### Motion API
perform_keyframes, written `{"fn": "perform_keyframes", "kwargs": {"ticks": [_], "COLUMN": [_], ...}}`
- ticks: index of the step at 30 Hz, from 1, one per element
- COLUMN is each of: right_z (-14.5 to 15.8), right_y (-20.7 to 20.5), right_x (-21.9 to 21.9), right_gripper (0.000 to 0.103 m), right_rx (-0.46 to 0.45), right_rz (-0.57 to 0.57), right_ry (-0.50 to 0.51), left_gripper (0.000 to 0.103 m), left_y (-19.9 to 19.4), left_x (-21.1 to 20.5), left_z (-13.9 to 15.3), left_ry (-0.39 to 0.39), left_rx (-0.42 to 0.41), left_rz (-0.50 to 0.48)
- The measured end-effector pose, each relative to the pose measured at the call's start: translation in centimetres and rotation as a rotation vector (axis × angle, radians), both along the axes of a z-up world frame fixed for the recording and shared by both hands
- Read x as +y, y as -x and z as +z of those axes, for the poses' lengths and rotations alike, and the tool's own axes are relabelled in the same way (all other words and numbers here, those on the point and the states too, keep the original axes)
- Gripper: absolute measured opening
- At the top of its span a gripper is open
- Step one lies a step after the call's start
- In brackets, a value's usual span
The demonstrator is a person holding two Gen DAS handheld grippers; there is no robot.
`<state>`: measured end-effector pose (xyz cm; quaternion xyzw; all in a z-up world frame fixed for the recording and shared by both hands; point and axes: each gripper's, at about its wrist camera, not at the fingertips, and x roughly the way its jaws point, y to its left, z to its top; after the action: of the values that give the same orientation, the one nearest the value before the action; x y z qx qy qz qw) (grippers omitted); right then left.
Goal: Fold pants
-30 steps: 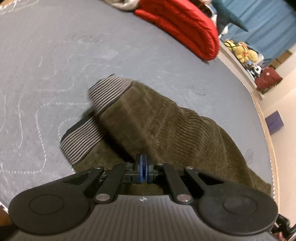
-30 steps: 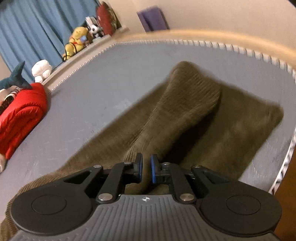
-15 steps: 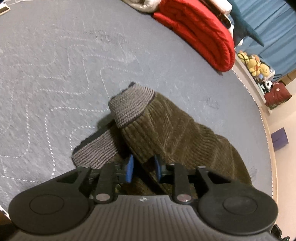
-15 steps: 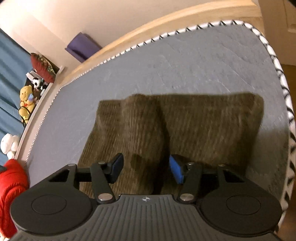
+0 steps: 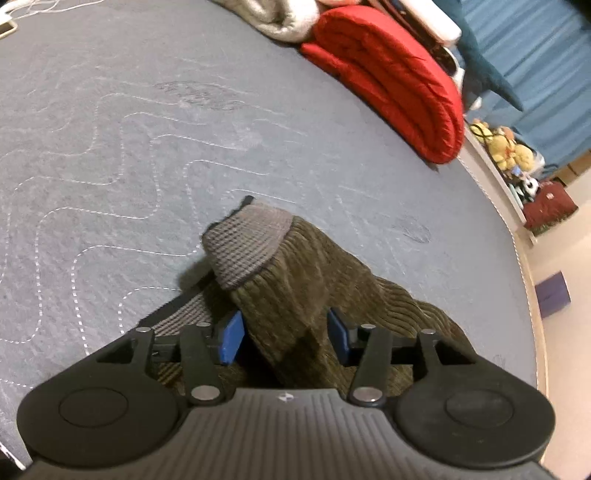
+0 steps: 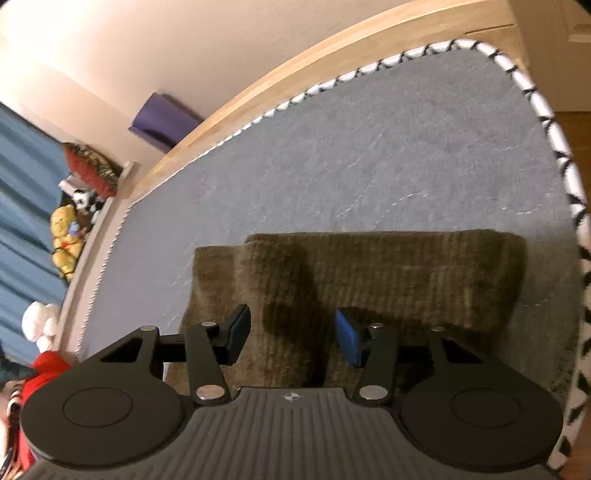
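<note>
Olive-brown corduroy pants [image 5: 317, 280] with a grey ribbed waistband [image 5: 247, 243] lie on the grey quilted mattress [image 5: 110, 147]. In the left wrist view the waistband end is bunched in a ridge that passes between the spread fingers of my left gripper [image 5: 286, 338], which is open just over it. In the right wrist view the leg ends [image 6: 388, 273] lie flat, one layer over the other, near the mattress corner. My right gripper [image 6: 293, 338] is open above them, holding nothing.
A red rolled blanket [image 5: 391, 77] and a grey blanket [image 5: 280, 18] lie at the far side of the mattress. Plush toys [image 6: 66, 236] and blue curtains stand beyond the edge. The mattress's black-and-white piping [image 6: 569, 206] and wooden frame [image 6: 295, 66] lie close to the leg ends.
Both grippers have opened and let go of the pants. The waistband end now rests bunched on the mattress, and the leg ends have settled flat.
</note>
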<state>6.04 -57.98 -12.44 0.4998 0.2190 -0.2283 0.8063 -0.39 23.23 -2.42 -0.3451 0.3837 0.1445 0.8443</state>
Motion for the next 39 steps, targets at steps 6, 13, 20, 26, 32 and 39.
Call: {"fn": "perform_keyframes", "kwargs": {"ticks": [6,13,20,26,32,39], "right_z": [-0.8,-0.2,-0.2,6.4,9.3,3.6], "right_y": [-0.3,1.3,0.4,3.2,7.1,8.3], "right_x": [-0.2,0.6,0.9,2.3,3.7,-0.3], "right_gripper": [0.054,0.037,0.014,0.01,0.01,0.017], "right_rx": [-0.04,0.035,-0.02,-0.208,0.026,0.213], "right_rz": [0.012,-0.047,-0.023,-0.098,-0.152,-0.168], "right_ry": [-0.072,-0.135,-0.099,0.042,0.232,0.023], "left_gripper": [0.054,0.048,0.015,0.013,0.014,0.045], "left_y": [-1.6,-1.8,-0.8,4.0,6.6,6.1], "left_x": [-0.5,-0.5,-1.3,-0.9,-0.4,-0.8], "left_z": [-1.3,-2.1,0.3,5.3,3.2,0.2], "left_ry": [-0.056,-0.103,-0.175,-0.142,-0.118,-0.181], "left_rx": [0.063,0.078,-0.015,-0.178,0.012,0.221], "left_rz": [-0.029,-0.042,-0.073,-0.051,-0.072,-0.077]}}
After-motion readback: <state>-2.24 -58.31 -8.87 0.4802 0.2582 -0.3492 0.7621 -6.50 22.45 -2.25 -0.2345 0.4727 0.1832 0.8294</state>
